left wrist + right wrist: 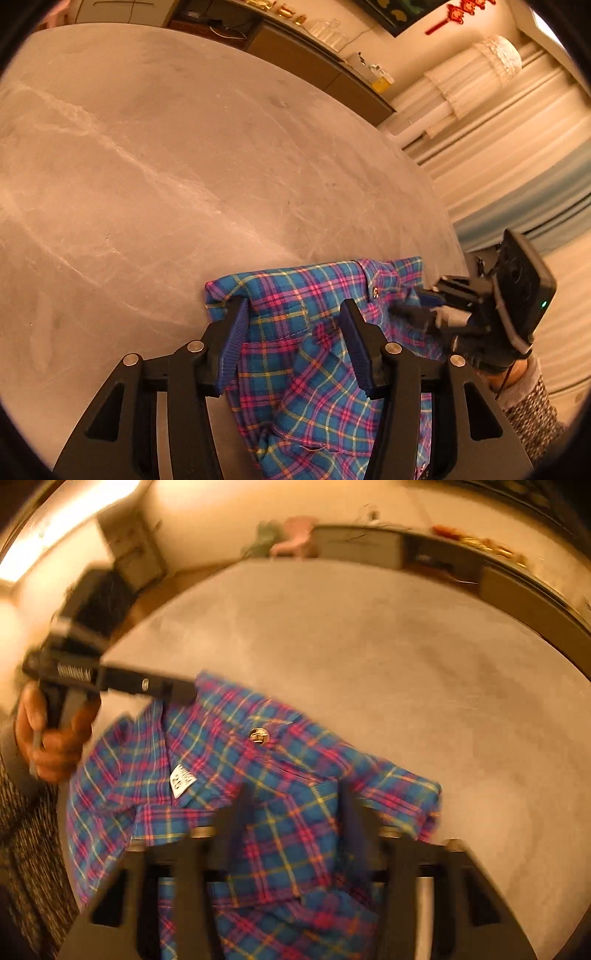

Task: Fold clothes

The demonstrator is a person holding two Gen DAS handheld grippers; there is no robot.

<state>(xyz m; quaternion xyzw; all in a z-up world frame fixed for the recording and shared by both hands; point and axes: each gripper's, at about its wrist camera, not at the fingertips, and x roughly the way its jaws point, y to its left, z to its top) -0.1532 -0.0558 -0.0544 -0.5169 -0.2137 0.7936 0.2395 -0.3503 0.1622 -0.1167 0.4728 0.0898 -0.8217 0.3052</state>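
A plaid shirt [314, 350] was spread on a grey table [147, 166], near its front edge. In the left wrist view, the left gripper [295, 314] was held over the shirt's left part, its blue pads [236, 332] spread apart with cloth between them but not visibly pinched. To the right, the right gripper [417, 301] was seen reaching onto the placket near a button [376, 293]. In the right wrist view, its jaws appeared fairly wide, though blur made this hard to judge; whether cloth was pinched could not be told. A white label [181, 780] inside the collar was visible.

The step in hand was judged to be taking hold of the shirt near its top for a fold. Next, firm grips on both sides would be needed before lifting. The shirt's lower part was cut off by the frame, and the sleeves could not be made out.
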